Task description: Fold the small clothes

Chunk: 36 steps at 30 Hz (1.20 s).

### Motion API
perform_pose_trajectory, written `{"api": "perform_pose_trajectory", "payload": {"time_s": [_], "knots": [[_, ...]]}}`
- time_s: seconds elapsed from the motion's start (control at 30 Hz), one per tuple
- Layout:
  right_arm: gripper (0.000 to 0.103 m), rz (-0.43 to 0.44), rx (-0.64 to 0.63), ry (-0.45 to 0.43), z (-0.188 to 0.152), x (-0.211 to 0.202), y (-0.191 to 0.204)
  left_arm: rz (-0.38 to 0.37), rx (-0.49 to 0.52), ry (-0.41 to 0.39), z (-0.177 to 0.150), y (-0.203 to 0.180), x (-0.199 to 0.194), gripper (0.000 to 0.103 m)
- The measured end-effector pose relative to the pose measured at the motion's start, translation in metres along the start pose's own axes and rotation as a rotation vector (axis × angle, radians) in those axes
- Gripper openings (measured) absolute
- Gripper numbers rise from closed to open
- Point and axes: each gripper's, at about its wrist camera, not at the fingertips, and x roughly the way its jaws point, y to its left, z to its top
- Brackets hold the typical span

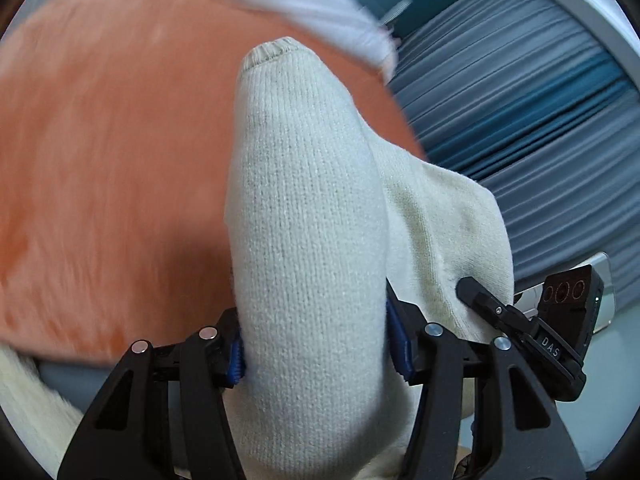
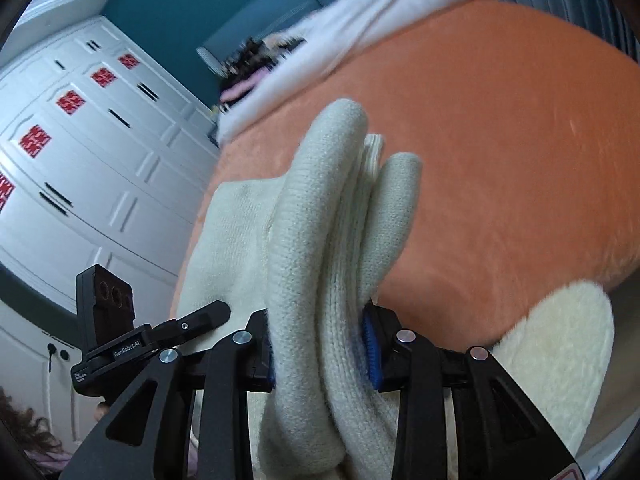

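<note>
A cream knitted garment (image 1: 308, 208), sock-like with a ribbed end, hangs between both grippers above an orange fleece blanket (image 1: 112, 152). My left gripper (image 1: 316, 352) is shut on one bunched part of it, blue pads pressed against the knit. My right gripper (image 2: 320, 348) is shut on several folded layers of the same cream knit (image 2: 320, 232), which stick up past the fingers. The right gripper's finger also shows in the left wrist view (image 1: 492, 304), touching the knit. The left gripper's tip shows in the right wrist view (image 2: 200, 316).
The orange blanket (image 2: 500, 140) covers a bed. A white quilt (image 2: 360, 36) lies at its far edge. A fluffy cream cloth (image 2: 556, 356) lies at the near edge. Grey-blue pleated curtains (image 1: 520, 92) hang beside the bed. White wardrobe doors (image 2: 92, 152) stand to the left.
</note>
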Motion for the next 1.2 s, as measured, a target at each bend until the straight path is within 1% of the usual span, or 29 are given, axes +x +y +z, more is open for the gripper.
{"api": "perform_pose_trajectory", "payload": {"time_s": [0.07,0.13,0.2,0.27,0.3,0.33,0.37,0.4,0.43,0.47,0.5,0.53,0.57,0.6,0.63,0.67,0.7,0.77,0.83,0.9,0.93,1.0,1.03,1.07,1.1,1.13,1.17,1.2], "knots": [[0.031,0.054,-0.064,-0.087,0.025,-0.018,0.026,-0.010,0.078,-0.091,0.030,-0.022,-0.031,0.053],[0.032,0.119,-0.111,-0.154,0.051,-0.027,0.049,-0.003,0.125,-0.160,0.056,-0.035,-0.056,0.054],[0.032,0.180,-0.118,-0.187,0.073,-0.022,0.061,0.017,0.139,-0.206,0.083,-0.034,-0.070,0.057],[0.034,0.209,-0.123,-0.188,0.094,0.004,0.066,0.057,0.112,-0.217,0.105,-0.014,-0.068,0.066],[0.043,0.206,-0.113,-0.178,0.103,0.027,0.062,0.089,0.084,-0.216,0.118,0.001,-0.055,0.075],[0.055,0.202,-0.103,-0.162,0.109,0.050,0.055,0.131,0.061,-0.214,0.127,0.024,-0.043,0.087],[0.063,0.183,-0.099,-0.133,0.110,0.084,0.043,0.199,0.027,-0.219,0.133,0.048,-0.025,0.090],[0.069,0.132,-0.094,-0.122,0.111,0.118,0.027,0.283,-0.015,-0.214,0.130,0.082,-0.007,0.091],[0.067,-0.002,-0.071,-0.092,0.103,0.156,0.004,0.354,-0.069,-0.161,0.123,0.116,0.013,0.088],[0.060,-0.134,-0.040,-0.014,0.093,0.179,-0.017,0.426,-0.138,-0.096,0.111,0.146,0.028,0.080],[0.038,-0.246,0.010,0.088,0.078,0.201,-0.035,0.444,-0.220,-0.042,0.091,0.173,0.036,0.067],[0.037,-0.215,0.058,0.134,0.059,0.206,-0.048,0.399,-0.271,-0.031,0.072,0.189,0.035,0.068],[0.038,-0.143,0.082,0.136,0.043,0.202,-0.054,0.375,-0.300,-0.038,0.054,0.198,0.032,0.069],[0.046,-0.102,0.085,0.122,0.029,0.195,-0.057,0.370,-0.317,-0.068,0.036,0.202,0.027,0.078],[0.055,-0.116,0.069,0.110,0.017,0.188,-0.058,0.383,-0.327,-0.082,0.023,0.202,0.023,0.080],[0.057,-0.144,0.041,0.105,0.008,0.183,-0.056,0.377,-0.332,-0.078,0.015,0.200,0.024,0.080],[0.057,-0.150,0.017,0.107,0.002,0.181,-0.053,0.353,-0.335,-0.067,0.009,0.196,0.029,0.081],[0.058,-0.152,-0.012,0.118,0.003,0.183,-0.050,0.320,-0.329,-0.059,0.005,0.187,0.038,0.083],[0.062,-0.146,-0.012,0.121,0.013,0.190,-0.051,0.308,-0.256,-0.047,0.007,0.172,0.053,0.087],[0.062,-0.116,0.013,0.135,0.021,0.202,-0.049,0.340,-0.142,-0.006,0.005,0.156,0.069,0.087],[0.062,-0.102,0.029,0.149,0.025,0.212,-0.049,0.372,-0.085,0.007,0.003,0.147,0.078,0.087],[0.063,-0.091,0.048,0.170,0.023,0.222,-0.057,0.478,0.027,0.021,0.003,0.142,0.095,0.087],[0.063,-0.108,0.052,0.171,0.026,0.229,-0.057,0.526,0.059,0.016,0.003,0.144,0.101,0.082],[0.063,-0.126,0.054,0.169,0.030,0.234,-0.061,0.560,0.068,0.013,0.004,0.148,0.104,0.077],[0.066,-0.138,0.056,0.165,0.033,0.239,-0.063,0.565,0.047,0.012,0.006,0.156,0.105,0.068],[0.072,-0.159,0.065,0.155,0.037,0.245,-0.067,0.551,0.001,-0.001,0.009,0.164,0.103,0.068],[0.073,-0.165,0.075,0.147,0.040,0.249,-0.069,0.528,-0.051,-0.017,0.014,0.174,0.099,0.069],[0.073,-0.162,0.079,0.146,0.045,0.255,-0.070,0.500,-0.082,-0.016,0.019,0.182,0.099,0.069]]}}
